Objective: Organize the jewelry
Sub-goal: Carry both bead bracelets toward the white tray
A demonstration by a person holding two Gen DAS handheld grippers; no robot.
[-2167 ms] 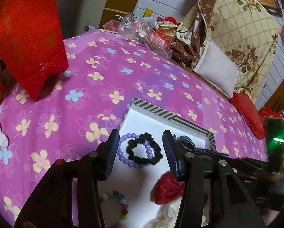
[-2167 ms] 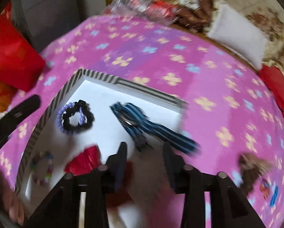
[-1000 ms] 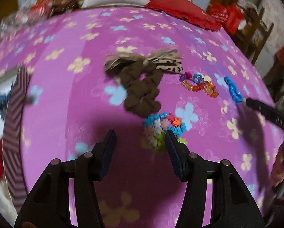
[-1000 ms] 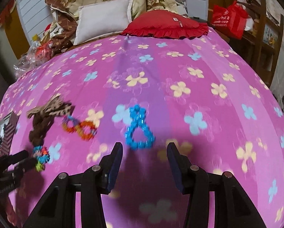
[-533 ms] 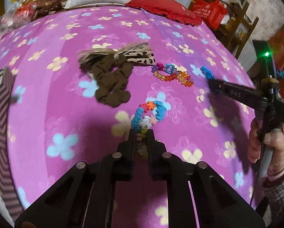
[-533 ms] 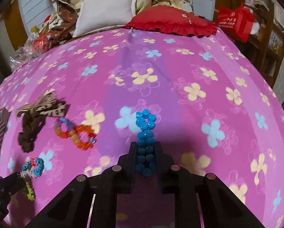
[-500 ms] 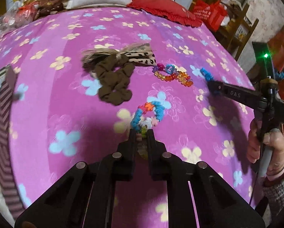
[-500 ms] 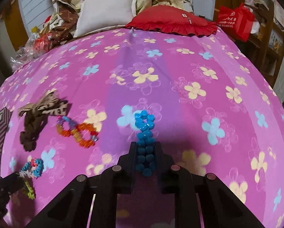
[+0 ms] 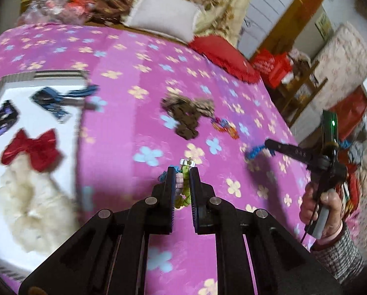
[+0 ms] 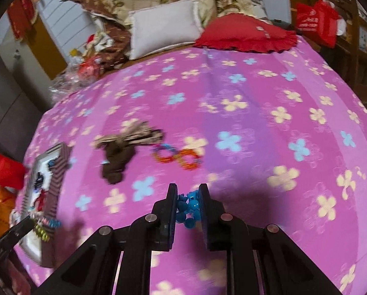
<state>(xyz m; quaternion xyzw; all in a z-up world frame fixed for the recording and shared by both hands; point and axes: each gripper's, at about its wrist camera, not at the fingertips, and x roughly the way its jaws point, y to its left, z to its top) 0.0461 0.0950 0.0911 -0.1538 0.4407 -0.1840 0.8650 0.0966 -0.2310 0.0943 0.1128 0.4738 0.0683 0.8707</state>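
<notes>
Honestly, the white tray [image 9: 67, 83] at the left is already crowded with bows and a fluffy scrunchie, so a hurried drop could land on its striped rim and spill back onto the bedspread [image 9: 134, 56]. Moving right, the left gripper [image 9: 183, 172] is clamped on the multicoloured bead bracelet [image 9: 183, 184]; further right, the right gripper [image 10: 188, 191] pinches the blue bead bracelet [image 10: 189, 209] tight.

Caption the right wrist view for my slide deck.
Right gripper shut on a blue bead bracelet above the flowered pink bedspread.
</notes>
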